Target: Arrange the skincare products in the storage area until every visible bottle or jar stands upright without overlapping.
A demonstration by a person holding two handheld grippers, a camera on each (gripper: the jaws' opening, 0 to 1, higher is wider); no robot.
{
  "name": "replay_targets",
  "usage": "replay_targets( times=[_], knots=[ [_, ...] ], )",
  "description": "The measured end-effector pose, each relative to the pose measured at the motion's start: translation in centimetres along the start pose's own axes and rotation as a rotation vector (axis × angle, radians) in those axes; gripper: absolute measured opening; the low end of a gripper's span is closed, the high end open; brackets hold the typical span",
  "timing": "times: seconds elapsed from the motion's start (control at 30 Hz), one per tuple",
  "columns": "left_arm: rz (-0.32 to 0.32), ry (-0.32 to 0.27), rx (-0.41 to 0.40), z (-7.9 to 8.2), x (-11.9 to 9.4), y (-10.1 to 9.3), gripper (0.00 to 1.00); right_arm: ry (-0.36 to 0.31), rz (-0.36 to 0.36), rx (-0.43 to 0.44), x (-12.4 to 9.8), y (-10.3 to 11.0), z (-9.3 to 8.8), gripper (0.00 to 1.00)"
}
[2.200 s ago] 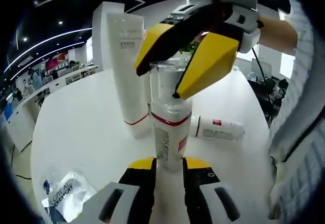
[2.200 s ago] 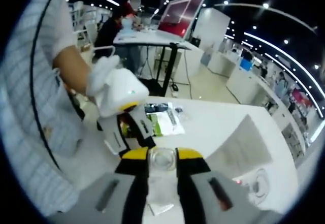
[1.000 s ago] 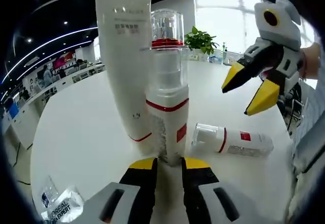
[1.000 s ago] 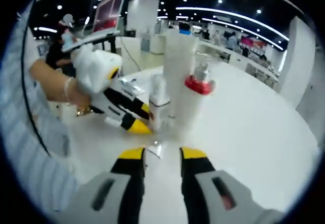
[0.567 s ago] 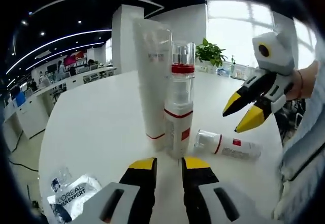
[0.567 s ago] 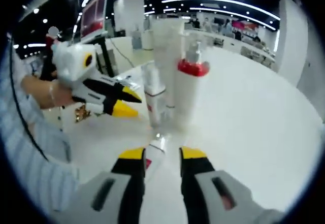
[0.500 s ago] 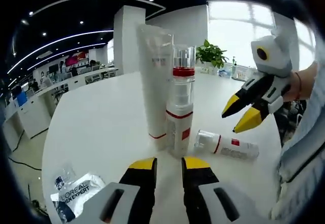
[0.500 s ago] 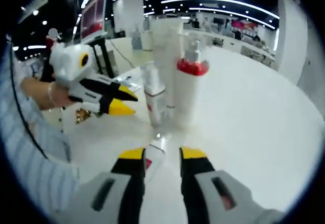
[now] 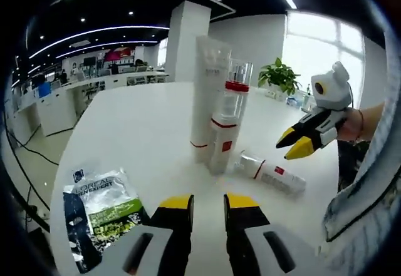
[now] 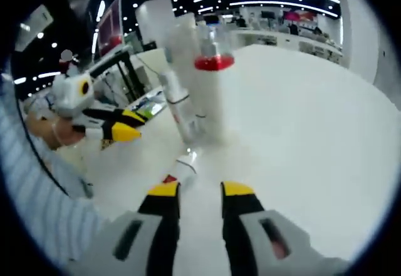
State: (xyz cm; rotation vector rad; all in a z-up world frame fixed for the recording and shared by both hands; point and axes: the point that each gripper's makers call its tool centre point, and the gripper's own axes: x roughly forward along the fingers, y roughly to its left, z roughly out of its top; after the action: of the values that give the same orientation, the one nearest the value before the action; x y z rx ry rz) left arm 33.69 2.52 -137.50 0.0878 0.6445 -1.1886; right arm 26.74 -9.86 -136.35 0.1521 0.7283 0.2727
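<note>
Both claws have drawn back from the products. Ahead of the empty, slightly spread left claw (image 9: 208,202), the tall white tube (image 9: 207,94) and red-collared pump bottle (image 9: 224,129) stand upright, touching. Just beyond the spread, empty right claw (image 10: 193,189) a small red-banded bottle (image 9: 270,174) lies flat, so one step remains. A L'Oreal sachet (image 9: 100,216) lies left on the white counter (image 9: 138,132), within a bright open-plan office.

A white pillar (image 9: 183,41) rises behind the round white table (image 9: 138,122); left of it run desks (image 9: 94,85), right of it a bright window (image 9: 326,47) and a potted plant (image 9: 280,76).
</note>
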Motion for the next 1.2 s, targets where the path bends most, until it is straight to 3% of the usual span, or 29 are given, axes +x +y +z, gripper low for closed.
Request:
replay_targets(
  times=[0.1, 0.2, 0.33, 0.43, 0.53, 0.57, 0.63, 0.7, 0.73, 0.8, 1.0, 1.1, 1.2],
  knots=[
    [-0.053, 0.047, -0.007, -0.7, 0.4, -2.4, 0.20, 0.005, 0.120, 0.075, -0.1, 1.5, -0.6, 0.21],
    [-0.078, 0.065, -0.013, -1.2, 0.9, -3.4, 0.20, 0.040, 0.243, 0.059, -0.2, 3.3, -1.7, 0.21],
    [-0.078, 0.072, -0.056, -2.0, 1.0, -3.9, 0.20, 0.092, 0.325, 0.001, -0.2, 4.5, -3.2, 0.20],
    [-0.077, 0.073, -0.090, -2.5, 0.5, -4.4, 0.20, 0.089, 0.370, -0.057, -0.3, 5.6, -3.4, 0.19],
    [-0.078, 0.077, -0.085, -2.4, 0.1, -4.7, 0.20, 0.056, 0.461, -0.069, -0.4, 7.6, -3.3, 0.19],
    [-0.047, 0.091, -0.073, -2.4, -0.2, -4.0, 0.20, 0.068, 0.537, -0.062, -0.6, 9.0, -3.4, 0.19],
    [-0.023, 0.071, -0.023, -1.7, -0.7, -3.5, 0.19, 0.055, 0.577, -0.073, -0.5, 9.8, -3.0, 0.21],
    [-0.030, 0.060, -0.028, -1.2, -1.0, -3.6, 0.20, 0.047, 0.566, -0.101, -0.3, 9.6, -2.9, 0.21],
    [-0.041, 0.050, -0.045, -0.8, -1.1, -3.7, 0.20, 0.027, 0.514, -0.145, 0.0, 8.4, -2.6, 0.21],
    [-0.061, 0.043, -0.047, -0.4, -0.9, -4.0, 0.22, 0.003, 0.464, -0.124, 0.0, 7.0, -2.1, 0.21],
    [-0.112, 0.059, 0.046, -0.6, 0.7, -5.0, 0.33, -0.084, 0.275, -0.122, -0.7, 1.0, 0.5, 0.22],
    [-0.103, 0.081, 0.100, -0.6, 1.9, -4.1, 0.34, -0.112, 0.215, -0.154, -0.5, -1.2, 1.3, 0.28],
    [-0.106, 0.090, 0.121, -0.3, 2.8, -3.5, 0.34, -0.116, 0.222, -0.165, 0.4, -1.2, 1.7, 0.30]
  ],
)
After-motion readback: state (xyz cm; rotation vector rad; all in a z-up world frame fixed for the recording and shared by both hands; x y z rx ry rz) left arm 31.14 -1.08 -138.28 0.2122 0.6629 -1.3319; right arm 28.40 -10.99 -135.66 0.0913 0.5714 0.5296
